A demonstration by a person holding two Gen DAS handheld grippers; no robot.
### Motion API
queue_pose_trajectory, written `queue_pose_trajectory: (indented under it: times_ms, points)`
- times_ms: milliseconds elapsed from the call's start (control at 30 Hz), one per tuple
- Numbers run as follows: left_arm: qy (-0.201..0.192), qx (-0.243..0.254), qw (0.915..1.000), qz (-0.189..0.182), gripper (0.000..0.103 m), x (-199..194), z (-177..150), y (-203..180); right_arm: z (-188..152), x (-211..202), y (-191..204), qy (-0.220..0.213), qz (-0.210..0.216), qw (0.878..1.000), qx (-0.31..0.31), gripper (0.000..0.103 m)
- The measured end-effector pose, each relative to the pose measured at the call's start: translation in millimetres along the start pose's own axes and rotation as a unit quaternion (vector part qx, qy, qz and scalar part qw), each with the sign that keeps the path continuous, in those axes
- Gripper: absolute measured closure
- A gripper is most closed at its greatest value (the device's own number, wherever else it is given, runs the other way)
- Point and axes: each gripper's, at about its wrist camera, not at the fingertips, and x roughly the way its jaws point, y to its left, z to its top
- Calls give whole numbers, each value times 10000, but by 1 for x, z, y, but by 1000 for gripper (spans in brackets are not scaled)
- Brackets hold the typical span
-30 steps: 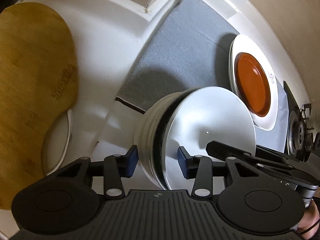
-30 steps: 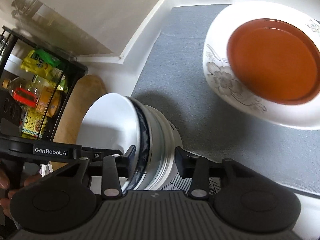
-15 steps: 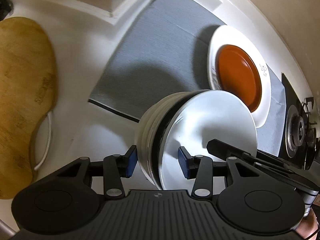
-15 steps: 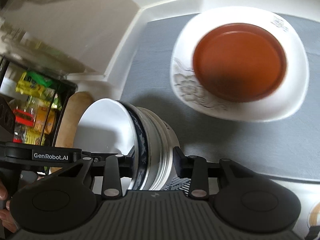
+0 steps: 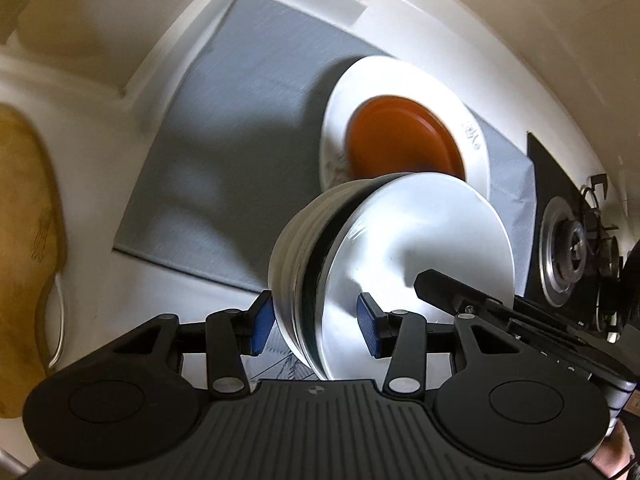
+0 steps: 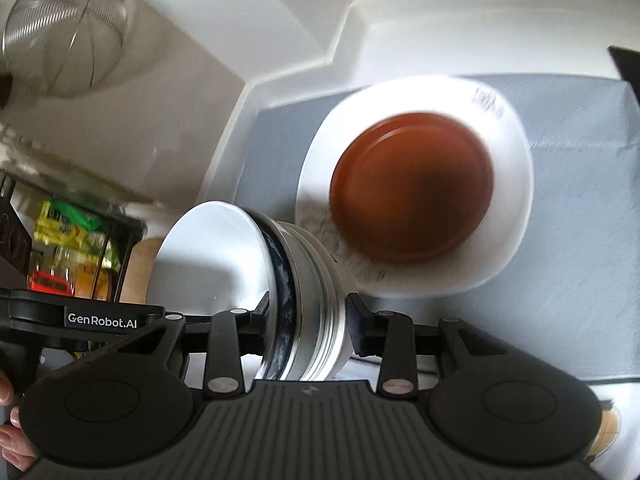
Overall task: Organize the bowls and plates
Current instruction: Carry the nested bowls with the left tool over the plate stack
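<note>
A stack of nested bowls [image 5: 384, 264] is held between both grippers, one at each side of its rim. My left gripper [image 5: 316, 326] is shut on the stack. My right gripper [image 6: 308, 322] is shut on the same stack [image 6: 288, 280], whose top bowl is white inside with a blue patterned outside. The stack hangs above the counter, just short of a white flowered plate [image 5: 472, 136] that carries an orange-brown plate [image 5: 400, 140]. Both plates lie on a grey mat [image 5: 240, 140] and show in the right wrist view, the white one [image 6: 508, 240] and the orange one [image 6: 412, 188].
A wooden cutting board [image 5: 20, 240] lies at the left on the white counter [image 5: 100, 168]. A gas stove burner [image 5: 568, 252] is at the right. A wire strainer [image 6: 64, 36] hangs on the wall, and a black rack with packets [image 6: 68, 240] stands at the left.
Both grippers have lifted the bowl stack and carried it over the mat toward the orange and white plates. The cutting board has slid toward the left edge of view.
</note>
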Motion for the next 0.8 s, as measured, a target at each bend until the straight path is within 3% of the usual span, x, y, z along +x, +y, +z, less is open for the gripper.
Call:
queue_pose_trajectory:
  times_ms: [467,800]
  points:
    - [-234,357,9984,-384,53,5,65,-50,72,-29,-24,-672,-219,9975,1,62]
    - [83,434,9986,-286,53,40,102,-59,96,-5,-45,-592,-429,9972,138,62]
